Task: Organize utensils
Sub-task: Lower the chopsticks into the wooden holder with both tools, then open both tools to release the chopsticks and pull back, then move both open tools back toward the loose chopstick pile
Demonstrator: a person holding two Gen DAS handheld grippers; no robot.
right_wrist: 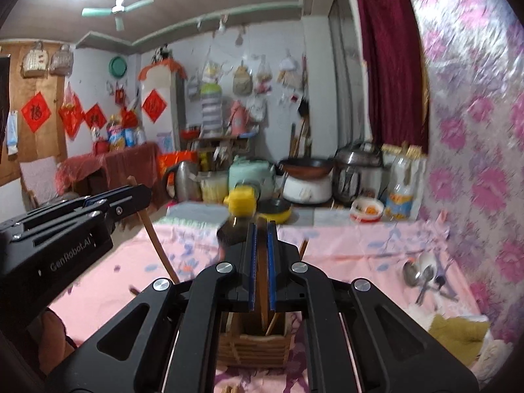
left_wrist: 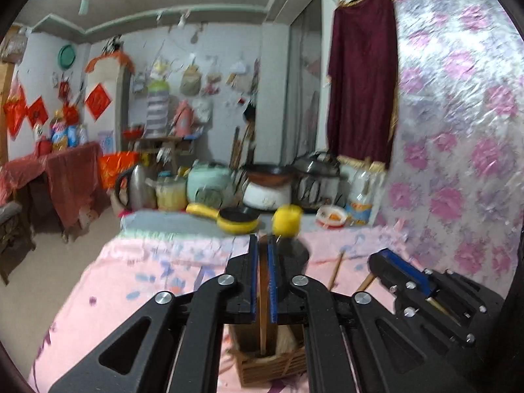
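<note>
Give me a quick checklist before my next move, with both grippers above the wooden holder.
1. Left gripper over the wooden holder: ok.
2. Right gripper over the holder: ok.
3. Left stick between the left pads: ok; firm grip: cannot tell.
4. Right stick between the right pads: ok; firm grip: cannot tell.
5. Grippers apart from each other: ok.
6. All utensils put away: not ok, metal spoons lie on the pink cloth.

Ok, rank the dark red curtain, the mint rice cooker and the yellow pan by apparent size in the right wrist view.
1. dark red curtain, clearly largest.
2. mint rice cooker.
3. yellow pan, partly hidden; it looks close to the cooker and sits nearer, so that order is unsure.
</note>
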